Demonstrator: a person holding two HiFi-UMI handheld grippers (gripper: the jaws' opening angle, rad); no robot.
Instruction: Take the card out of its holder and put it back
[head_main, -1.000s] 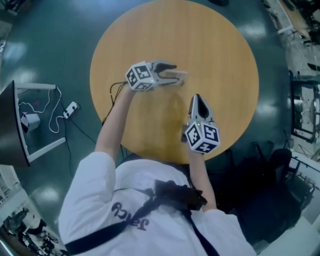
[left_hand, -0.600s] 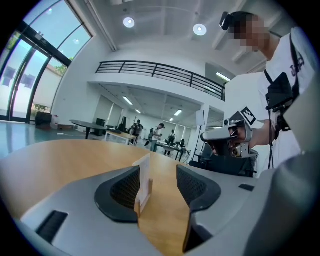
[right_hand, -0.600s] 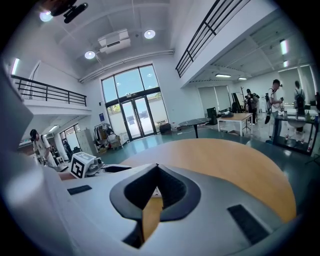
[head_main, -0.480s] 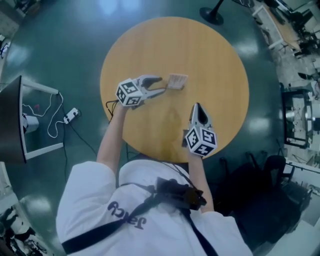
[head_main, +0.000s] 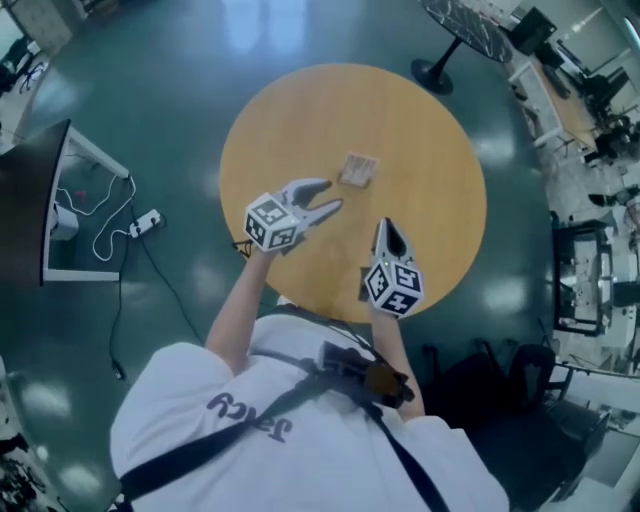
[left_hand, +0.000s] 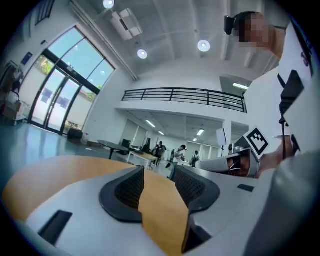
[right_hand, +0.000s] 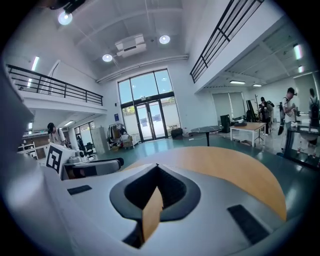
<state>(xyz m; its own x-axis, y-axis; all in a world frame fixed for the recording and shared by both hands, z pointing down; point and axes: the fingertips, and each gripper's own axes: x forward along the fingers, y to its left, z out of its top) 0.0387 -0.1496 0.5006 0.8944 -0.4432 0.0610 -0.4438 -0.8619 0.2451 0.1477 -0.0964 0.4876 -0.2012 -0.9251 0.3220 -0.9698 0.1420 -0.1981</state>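
Note:
The card in its holder (head_main: 357, 168), a small pale tan piece, lies flat on the round wooden table (head_main: 420, 130) near its middle. My left gripper (head_main: 328, 196) hovers a short way to the near left of it and does not touch it. It is open and has just been closing a little, and only the table (left_hand: 60, 172) shows between its pads (left_hand: 131, 187). My right gripper (head_main: 385, 226) sits over the near edge of the table, its jaws together on nothing. The card is in neither gripper view. The right gripper (left_hand: 235, 162) shows in the left gripper view, and the left gripper (right_hand: 95, 167) in the right one.
A dark board on a white stand (head_main: 50, 200) is on the floor to the left, with a power strip and cable (head_main: 145, 222) beside it. A black stand base (head_main: 432, 72) sits beyond the table. Desks and equipment (head_main: 585, 290) line the right side.
My left gripper has drawn back from the card holder toward the person and risen, leaving it on the table. My right gripper has shifted slightly.

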